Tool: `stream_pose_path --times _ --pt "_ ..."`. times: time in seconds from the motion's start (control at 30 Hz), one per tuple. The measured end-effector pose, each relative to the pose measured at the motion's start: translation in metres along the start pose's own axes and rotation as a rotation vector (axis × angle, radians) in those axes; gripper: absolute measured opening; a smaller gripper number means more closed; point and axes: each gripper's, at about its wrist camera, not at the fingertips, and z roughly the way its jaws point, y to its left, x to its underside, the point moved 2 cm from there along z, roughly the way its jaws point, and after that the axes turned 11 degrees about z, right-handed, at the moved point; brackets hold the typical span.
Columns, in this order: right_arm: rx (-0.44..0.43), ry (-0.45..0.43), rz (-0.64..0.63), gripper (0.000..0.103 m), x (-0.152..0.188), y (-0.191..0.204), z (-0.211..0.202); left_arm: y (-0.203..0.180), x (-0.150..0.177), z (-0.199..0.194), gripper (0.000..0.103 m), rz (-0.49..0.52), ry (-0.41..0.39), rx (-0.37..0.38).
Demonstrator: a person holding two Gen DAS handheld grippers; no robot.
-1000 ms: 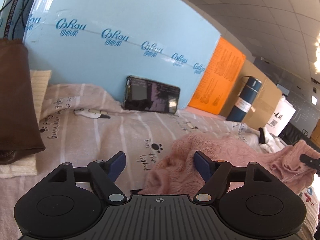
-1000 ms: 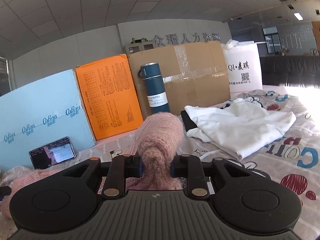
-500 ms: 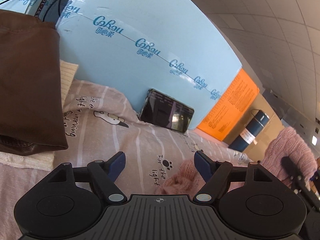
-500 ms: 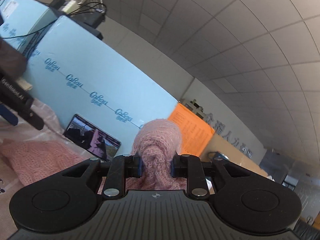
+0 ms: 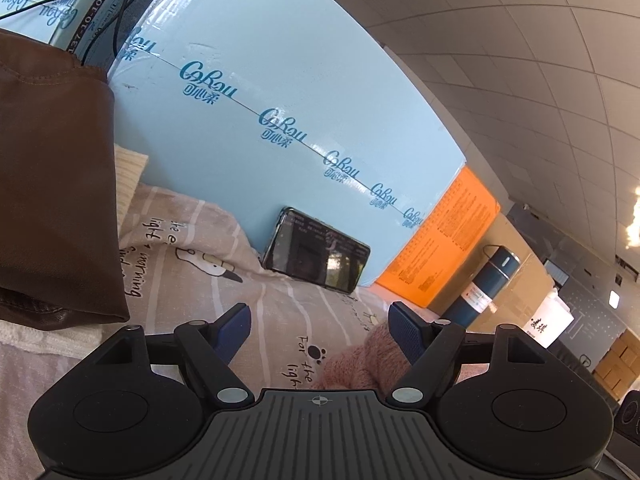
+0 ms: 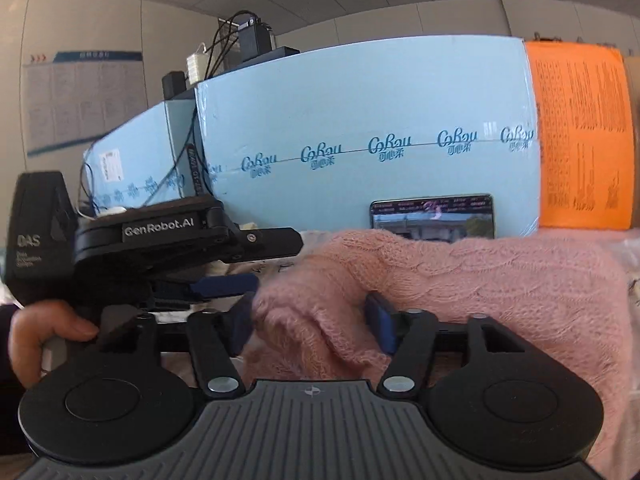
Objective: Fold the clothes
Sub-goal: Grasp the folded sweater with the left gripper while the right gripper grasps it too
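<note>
A fuzzy pink knit sweater (image 6: 480, 280) lies spread on the printed bedsheet (image 5: 192, 280). My right gripper (image 6: 312, 316) has its jaws apart with a bunch of the sweater lying loosely between them. My left gripper (image 5: 320, 324) is open and empty, with a pink fold of the sweater (image 5: 360, 364) just under its right finger. In the right wrist view the left gripper's body (image 6: 160, 240) sits close on the left, held by a hand (image 6: 40, 336).
A brown leather garment (image 5: 52, 200) lies on a cream knit piece at the left. A phone (image 5: 316, 256) leans against the blue foam board (image 5: 280, 100). An orange sheet (image 5: 452, 240), a dark blue bottle (image 5: 484, 292) and cardboard boxes stand further right.
My right gripper has swung left toward the blue board and its jaws have opened, so the sweater bunch now lies loose between them. My left gripper stayed open and tilted upward.
</note>
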Motion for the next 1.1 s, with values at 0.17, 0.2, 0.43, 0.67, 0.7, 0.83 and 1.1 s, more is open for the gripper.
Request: stream_pose_path --times 0.17,0.2,0.43,0.67,0.7,0.83,1.1 --pt "-0.204 -0.056 0.184 0.091 -0.013 -0.008 -0.028 0.001 0.000 0.000 0.078 -0.011 -0.003 0.012" --pt "-0.225 -0.088 0.211 0.092 -0.017 -0.012 -0.036 0.000 0.000 -0.001 0.078 -0.011 -0.004 0.017" --pt "-0.218 -0.236 0.422 0.095 -0.027 -0.056 -0.081 -0.016 -0.001 -0.004 0.079 0.000 -0.010 0.157" --pt "-0.216 -0.247 0.496 0.095 -0.026 -0.070 -0.084 -0.047 0.015 0.014 0.076 0.162 0.155 0.217" --pt "-0.208 -0.241 0.492 0.095 -0.025 -0.069 -0.083 -0.048 0.015 0.015 0.068 0.180 0.156 0.220" --pt "-0.171 -0.226 0.479 0.095 -0.023 -0.068 -0.079 -0.050 0.014 0.013 0.022 0.249 0.124 0.195" --pt "-0.120 -0.204 0.476 0.095 -0.022 -0.071 -0.075 -0.030 0.012 0.024 0.035 0.216 0.183 0.058"
